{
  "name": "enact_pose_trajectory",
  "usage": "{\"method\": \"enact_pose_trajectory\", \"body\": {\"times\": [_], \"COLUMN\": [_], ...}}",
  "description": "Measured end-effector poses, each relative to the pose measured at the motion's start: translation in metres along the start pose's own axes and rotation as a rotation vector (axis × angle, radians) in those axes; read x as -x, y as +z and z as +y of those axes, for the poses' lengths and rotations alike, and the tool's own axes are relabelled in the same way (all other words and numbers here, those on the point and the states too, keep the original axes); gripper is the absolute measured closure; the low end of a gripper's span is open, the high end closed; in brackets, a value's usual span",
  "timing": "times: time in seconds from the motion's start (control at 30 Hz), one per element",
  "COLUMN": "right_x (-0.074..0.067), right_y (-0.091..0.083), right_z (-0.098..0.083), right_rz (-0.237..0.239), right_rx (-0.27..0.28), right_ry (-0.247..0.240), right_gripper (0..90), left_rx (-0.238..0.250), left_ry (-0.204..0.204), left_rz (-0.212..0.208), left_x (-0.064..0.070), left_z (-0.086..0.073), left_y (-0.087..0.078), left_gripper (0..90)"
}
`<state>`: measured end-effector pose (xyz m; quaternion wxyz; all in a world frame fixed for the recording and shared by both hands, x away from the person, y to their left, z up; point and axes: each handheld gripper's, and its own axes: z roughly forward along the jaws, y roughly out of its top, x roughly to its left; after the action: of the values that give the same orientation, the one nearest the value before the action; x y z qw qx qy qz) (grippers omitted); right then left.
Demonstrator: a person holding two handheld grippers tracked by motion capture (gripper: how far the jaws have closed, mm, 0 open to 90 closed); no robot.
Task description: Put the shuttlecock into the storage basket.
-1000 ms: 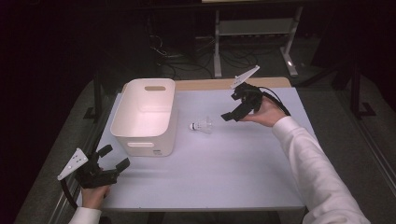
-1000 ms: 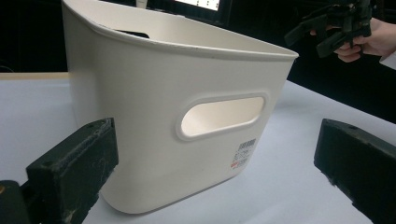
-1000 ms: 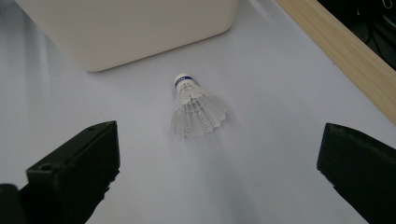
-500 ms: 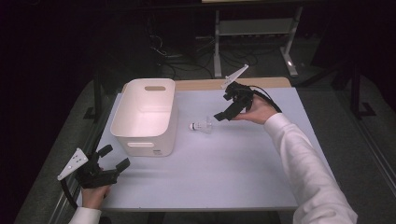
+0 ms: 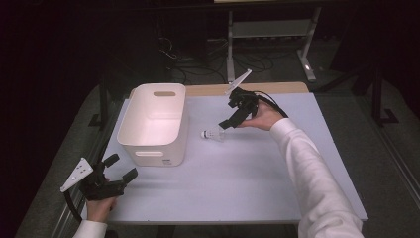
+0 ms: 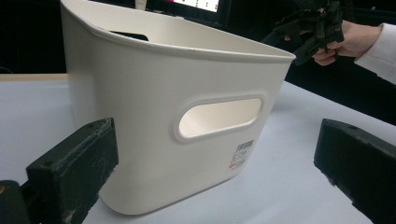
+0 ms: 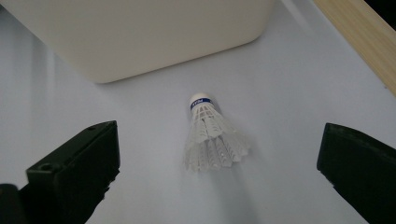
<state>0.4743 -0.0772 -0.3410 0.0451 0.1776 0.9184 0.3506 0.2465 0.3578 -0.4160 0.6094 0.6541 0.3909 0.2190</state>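
Right gripper (image 5: 224, 125): you hold jaws wide, straddling the shuttlecock (image 7: 210, 137), ready to pinch.
Left gripper (image 5: 115, 171): jaws apart, empty, parked before the bin (image 5: 154, 124).

The tub (image 6: 154, 121) looks like smooth, matt cream plastic. The shuttlecock (image 7: 210, 135) has white feathers and a white cap. The bench (image 5: 237, 183) top is smooth and matt, with a bare wood edge.
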Motion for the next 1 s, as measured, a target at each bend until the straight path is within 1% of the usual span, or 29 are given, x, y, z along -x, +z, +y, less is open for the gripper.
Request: {"method": "enact_pose_trajectory", "body": {"times": [0.03,0.17,0.37,0.43,0.47,0.53,0.67,0.7,0.73,0.77,0.83,0.87,0.9,1.0], "right_x": [0.0,-0.002,-0.002,-0.002,-0.002,-0.001,0.0,0.0,0.001,0.002,0.002,0.003,0.003,0.005], "right_y": [0.001,0.008,0.019,0.023,0.025,0.028,0.035,0.037,0.038,0.04,0.043,0.045,0.046,0.051], "right_z": [0.001,0.001,0.001,0.001,0.001,0.001,0.002,0.002,0.002,0.002,0.002,0.002,0.001,0.0], "right_rz": [0.006,0.015,0.028,0.03,0.034,0.029,0.037,0.032,0.043,0.038,0.04,0.043,0.041,0.047], "right_rx": [0.005,-0.012,-0.036,-0.039,-0.043,-0.046,-0.039,-0.039,-0.039,-0.034,-0.037,-0.033,-0.035,-0.035], "right_ry": [-0.01,-0.02,-0.028,-0.026,-0.023,-0.028,-0.03,-0.031,-0.031,-0.033,-0.03,-0.03,-0.029,-0.026], "right_gripper": [0.0,0.0,0.0,0.0,0.0,0.0,0.0,0.0,0.0,0.0,0.0,0.0,0.0,0.0], "left_rx": [0.0,0.001,-0.002,0.007,0.003,0.004,0.002,0.003,0.004,0.004,-0.002,-0.003,0.005,0.005], "left_ry": [-0.001,-0.003,-0.007,-0.018,-0.018,-0.017,-0.011,-0.013,-0.014,-0.015,-0.006,-0.006,-0.016,-0.017], "left_rz": [0.0,0.0,0.003,0.003,0.004,0.0,-0.003,-0.003,-0.003,-0.003,-0.001,0.0,-0.002,0.001], "left_x": [0.0,0.0,0.0,0.001,0.001,0.001,0.001,0.001,0.001,0.001,0.0,0.0,0.001,0.001], "left_z": [0.0,0.0,0.0,0.0,0.0,-0.001,0.0,0.0,0.0,0.0,0.0,0.0,0.0,-0.001], "left_y": [0.0,0.0,0.001,0.001,0.001,0.001,0.001,0.001,0.001,0.001,0.0,0.0,0.001,0.001], "left_gripper": [0.0,0.0,0.0,0.0,0.0,0.0,0.0,0.0,0.0,0.0,0.0,0.0,0.0,0.0]}}
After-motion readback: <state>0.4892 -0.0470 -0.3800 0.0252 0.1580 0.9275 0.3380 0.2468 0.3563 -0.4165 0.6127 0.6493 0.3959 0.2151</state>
